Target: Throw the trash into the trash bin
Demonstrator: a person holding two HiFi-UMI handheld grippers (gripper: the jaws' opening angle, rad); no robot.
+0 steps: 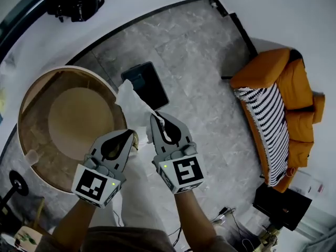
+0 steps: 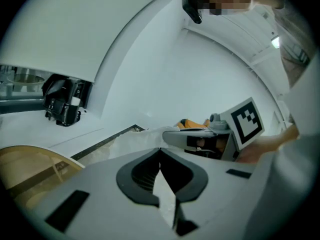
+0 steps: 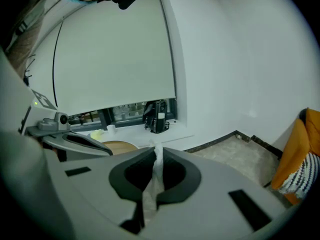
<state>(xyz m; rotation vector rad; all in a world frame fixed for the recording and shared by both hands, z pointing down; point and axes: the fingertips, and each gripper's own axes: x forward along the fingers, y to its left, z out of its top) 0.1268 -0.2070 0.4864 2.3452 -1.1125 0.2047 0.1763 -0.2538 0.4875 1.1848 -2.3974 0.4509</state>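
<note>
White trash: a thin, crumpled white sheet [image 1: 131, 102] was held up between the two grippers, stretched from one pair of jaws to the other.
Left gripper [image 1: 130, 134]: the jaws were pressed together on one edge of the sheet; in the left gripper view a white flap was pinched in the closed gap and the rest of the sheet was bunched just past the tips.
Right gripper [image 1: 156, 115]: the jaws were closed on the other edge; in the right gripper view a twisted white strip was clamped between the pads and stuck up above the tips.
Grippers together: both were held side by side, near each other, and pointed away from the person and slightly downward.
Trash bin [image 1: 146, 83]: a black, rectangular bin was set on the floor just beyond the grippers; in the head view the far end of the sheet was seen overlapping its near left corner, and none of the sheet was inside it.
Table [image 1: 32, 96]: a round wooden table with a paler inner disc was placed to the left of the bin, and the left gripper was held over its right edge.
Floor [image 1: 194, 51]: grey stone tiles were laid, bordered by a dark strip along the white wall.
Sofa [image 1: 296, 83]: an orange sofa was set well apart at the right, with a black-and-white striped cushion [image 1: 266, 127] laid on it.
Black device [image 1: 73, 1]: it was placed on the white ledge at the far left.
</note>
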